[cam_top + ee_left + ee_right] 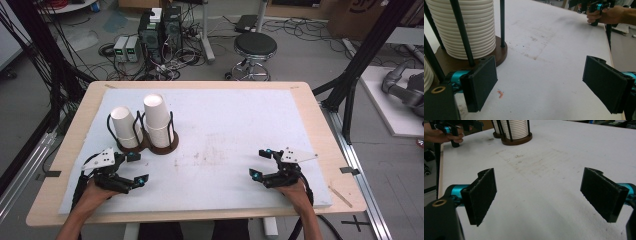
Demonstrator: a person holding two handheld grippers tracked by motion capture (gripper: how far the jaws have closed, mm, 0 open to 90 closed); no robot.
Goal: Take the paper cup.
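Two stacks of white paper cups stand in black wire holders on brown bases at the mat's left: the shorter stack (124, 127) and the taller stack (157, 120). My left gripper (138, 167) rests just in front of them, open and holding nothing. In the left gripper view its jaws (540, 82) stand wide apart, with a cup stack (464, 27) close at the upper left. My right gripper (258, 163) sits near the front right of the mat, open and holding nothing. In the right gripper view, both stacks (515, 128) stand far beyond its spread jaws (539, 195).
A white mat (225, 125) covers the wooden table (320, 125). A tiny orange scrap (500, 94) lies on the mat by the left jaw. Behind the table, on the floor, are a black stool (255, 47), computer towers (160, 30) and cables.
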